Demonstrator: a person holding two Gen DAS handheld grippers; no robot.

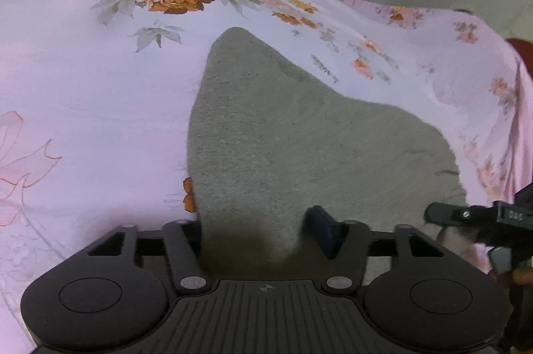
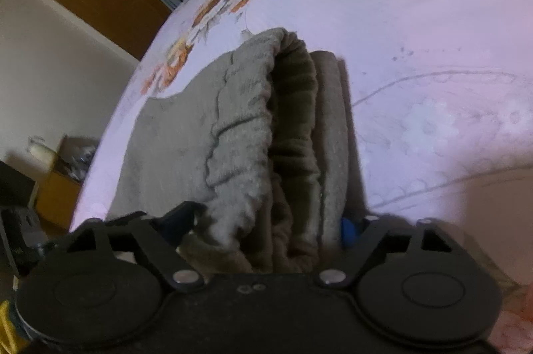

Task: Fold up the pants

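Grey fleecy pants (image 1: pixel 299 134) lie on the bed's pink floral sheet (image 1: pixel 100 94), gathered waistband (image 2: pixel 293 120) bunched. The left gripper (image 1: pixel 256 230) and the right gripper (image 2: pixel 266 220) each straddle fabric; whether their fingers (image 1: pixel 321 227) clench it I cannot tell

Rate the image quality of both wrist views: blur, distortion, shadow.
Left wrist view: fisheye bends the floral sheet; grey pants fairly sharp, dark shadow near the left gripper. Right wrist view: softer, slightly smeared, tilted; waistband folds shadowed.
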